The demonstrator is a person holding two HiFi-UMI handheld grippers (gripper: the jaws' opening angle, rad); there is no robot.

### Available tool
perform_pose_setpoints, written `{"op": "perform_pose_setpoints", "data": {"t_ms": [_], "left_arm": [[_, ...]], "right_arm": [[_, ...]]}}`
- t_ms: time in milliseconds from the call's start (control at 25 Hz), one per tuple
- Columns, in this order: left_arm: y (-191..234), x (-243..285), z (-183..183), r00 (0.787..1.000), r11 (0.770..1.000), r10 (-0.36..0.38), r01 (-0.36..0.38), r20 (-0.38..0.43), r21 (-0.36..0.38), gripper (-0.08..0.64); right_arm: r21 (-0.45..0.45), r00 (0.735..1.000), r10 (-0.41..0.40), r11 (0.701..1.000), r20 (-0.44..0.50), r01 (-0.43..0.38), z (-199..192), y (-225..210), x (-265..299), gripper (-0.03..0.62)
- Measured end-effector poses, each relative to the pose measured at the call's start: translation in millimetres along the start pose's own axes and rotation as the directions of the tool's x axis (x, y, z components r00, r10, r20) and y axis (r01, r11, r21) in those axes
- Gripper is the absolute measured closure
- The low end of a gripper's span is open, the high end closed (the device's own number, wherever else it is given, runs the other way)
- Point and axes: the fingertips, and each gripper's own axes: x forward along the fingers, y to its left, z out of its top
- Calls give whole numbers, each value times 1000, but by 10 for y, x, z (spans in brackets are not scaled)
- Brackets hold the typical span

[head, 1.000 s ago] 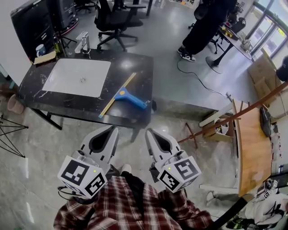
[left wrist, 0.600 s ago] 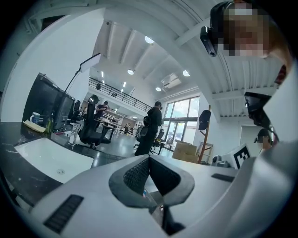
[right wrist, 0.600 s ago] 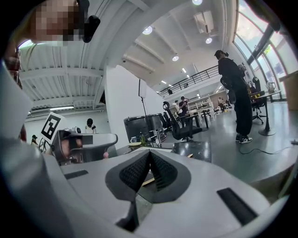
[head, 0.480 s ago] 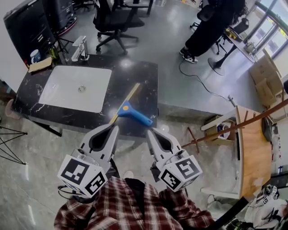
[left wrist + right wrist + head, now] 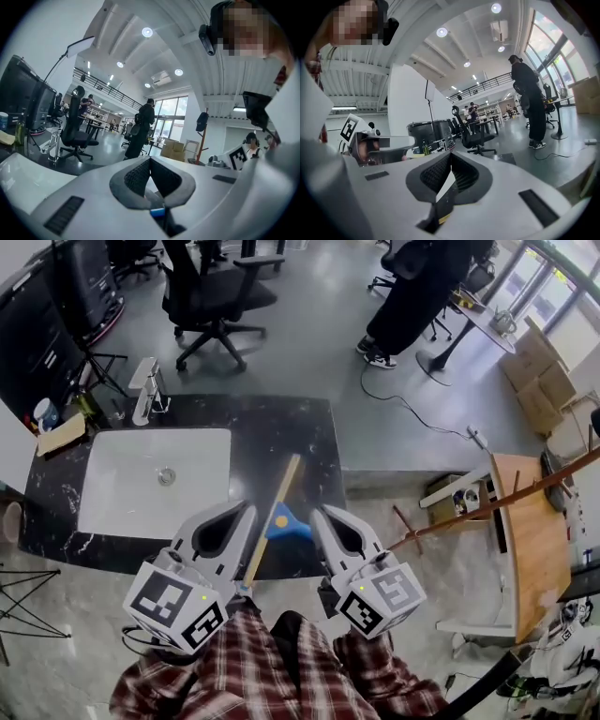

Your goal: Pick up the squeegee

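The squeegee (image 5: 284, 521) has a blue handle and a long pale yellow blade. It lies on the black marble counter (image 5: 309, 442) near its front right edge, blade running diagonally. My left gripper (image 5: 247, 506) is shut with nothing in it, its tip just left of the blade. My right gripper (image 5: 317, 512) is also shut and holds nothing, its tip just right of the blue handle. Both hover level over the counter's front edge, with the squeegee between them. In the left gripper view the jaw tips (image 5: 150, 159) meet, and in the right gripper view the tips (image 5: 451, 154) meet too.
A white sink basin (image 5: 155, 479) fills the counter's left half, with a chrome faucet (image 5: 145, 390) behind it. A black office chair (image 5: 211, 296) and a standing person (image 5: 412, 296) are beyond the counter. A wooden table (image 5: 530, 540) stands to the right.
The counter has come much closer. Both grippers have moved forward from over the floor to the counter's front edge, and now flank the squeegee. Their jaws stayed shut.
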Motion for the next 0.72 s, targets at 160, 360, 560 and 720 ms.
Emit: {"op": "perform_pose_setpoints", "data": {"t_ms": [160, 360, 560, 720], "left_arm": [[154, 179, 0, 998, 999, -45, 45, -32, -15, 549], [198, 324, 18, 998, 999, -53, 52, -40, -17, 549], [147, 421, 76, 999, 999, -45, 45, -26, -17, 549], [152, 476, 77, 999, 999, -31, 31, -16, -22, 550]], "right_arm": [[31, 999, -33, 999, 10, 33, 41, -82, 137, 580], [64, 999, -28, 998, 15, 27, 77, -175, 162, 580], [43, 1000, -3, 999, -3, 3, 135, -258, 175, 580], [28, 999, 34, 999, -29, -34, 129, -320, 174, 516]]}}
